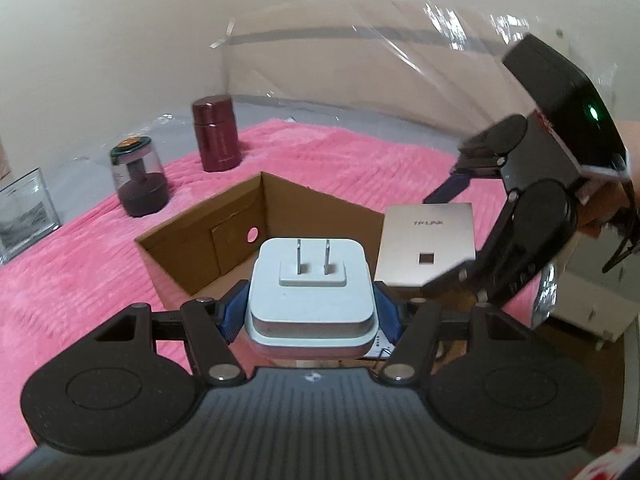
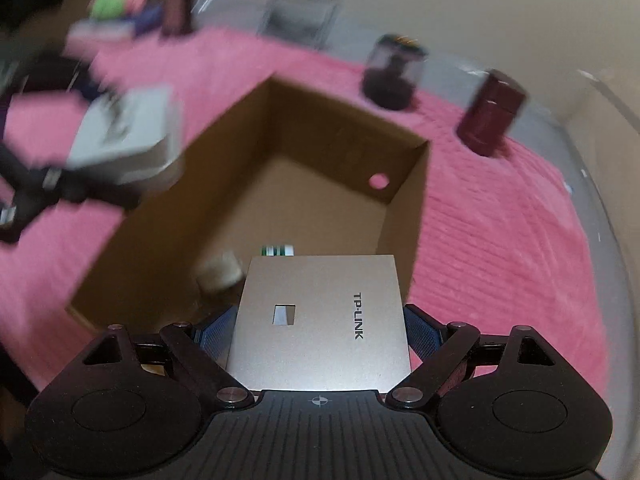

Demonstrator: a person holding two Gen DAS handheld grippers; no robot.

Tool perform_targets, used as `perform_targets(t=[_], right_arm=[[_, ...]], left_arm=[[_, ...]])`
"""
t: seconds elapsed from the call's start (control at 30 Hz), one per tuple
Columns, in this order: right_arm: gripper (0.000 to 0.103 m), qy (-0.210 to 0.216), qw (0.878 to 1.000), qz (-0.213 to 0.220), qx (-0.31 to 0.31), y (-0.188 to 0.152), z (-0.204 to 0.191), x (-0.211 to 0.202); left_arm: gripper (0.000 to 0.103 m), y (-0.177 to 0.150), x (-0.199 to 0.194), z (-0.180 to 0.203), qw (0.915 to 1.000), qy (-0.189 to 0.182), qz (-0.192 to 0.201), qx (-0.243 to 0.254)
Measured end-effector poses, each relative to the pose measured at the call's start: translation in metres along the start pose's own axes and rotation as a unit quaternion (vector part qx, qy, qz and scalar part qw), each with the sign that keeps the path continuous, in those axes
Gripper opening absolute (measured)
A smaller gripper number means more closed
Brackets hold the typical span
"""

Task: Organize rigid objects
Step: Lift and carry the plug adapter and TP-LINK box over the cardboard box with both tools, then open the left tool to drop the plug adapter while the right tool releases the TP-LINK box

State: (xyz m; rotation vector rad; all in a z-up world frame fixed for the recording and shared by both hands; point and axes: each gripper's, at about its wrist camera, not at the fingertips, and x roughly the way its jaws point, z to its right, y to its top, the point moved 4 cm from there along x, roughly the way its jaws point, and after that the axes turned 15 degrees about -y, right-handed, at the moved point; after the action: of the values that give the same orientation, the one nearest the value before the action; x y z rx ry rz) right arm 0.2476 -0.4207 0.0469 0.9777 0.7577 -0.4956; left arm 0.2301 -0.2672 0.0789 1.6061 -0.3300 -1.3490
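Pink fleece blanket [image 1: 320,148] covers the surface under an open cardboard box [image 1: 240,216], whose far wall has a small round hole. Behind the box stand a dark red canister [image 1: 216,134] and a clear-topped jar [image 1: 138,178] with a dark base, well apart from the box; a framed picture [image 1: 26,210] leans at the left edge, and clear plastic sheeting [image 1: 360,60] hangs against the wall.

Inside the box, seen from the right wrist, lie a small pale object and something with green stripes, both blurred.

Left hand-held gripper [image 1: 310,312] is clamped on a white plug adapter [image 1: 310,280], its blue pads pressing both sides, the two prongs facing the camera; it is held above the box's near edge, tilted downward.

Right hand-held gripper [image 2: 320,328] grasps a flat champagne-coloured TP-LINK panel [image 2: 320,320] by its side edges, pointing steeply down over the box's near corner. From the left wrist view that panel [image 1: 428,256] hangs just beside the adapter, and a person's hand [image 1: 608,208] grips the tool at the right edge.
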Motion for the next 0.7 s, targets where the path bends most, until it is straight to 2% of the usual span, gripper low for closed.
perform_targets(t=[0.1, 0.23, 0.37, 0.53, 0.7], right_arm=[[0.085, -0.009, 0.997, -0.014, -0.069, -0.003, -0.016, 0.014], [0.085, -0.009, 0.993, -0.024, -0.116, -0.005, -0.026, 0.033], [0.085, -0.006, 0.988, -0.035, -0.148, -0.007, -0.029, 0.058], [0.085, 0.017, 0.984, -0.04, -0.171, -0.01, -0.034, 0.071], [0.085, 0.038, 0.982, -0.046, -0.181, -0.007, -0.036, 0.084]], left_arm=[[0.06, 0.006, 0.016, -0.007, 0.9997, -0.005, -0.021, 0.012], [0.06, 0.011, 0.035, -0.018, 0.999, -0.011, -0.04, 0.017], [0.06, 0.011, 0.055, -0.024, 0.9967, -0.019, -0.071, 0.033], [0.06, 0.007, 0.079, -0.031, 0.9917, -0.033, -0.114, 0.049], [0.06, 0.003, 0.1, -0.033, 0.9815, -0.047, -0.167, 0.081]])
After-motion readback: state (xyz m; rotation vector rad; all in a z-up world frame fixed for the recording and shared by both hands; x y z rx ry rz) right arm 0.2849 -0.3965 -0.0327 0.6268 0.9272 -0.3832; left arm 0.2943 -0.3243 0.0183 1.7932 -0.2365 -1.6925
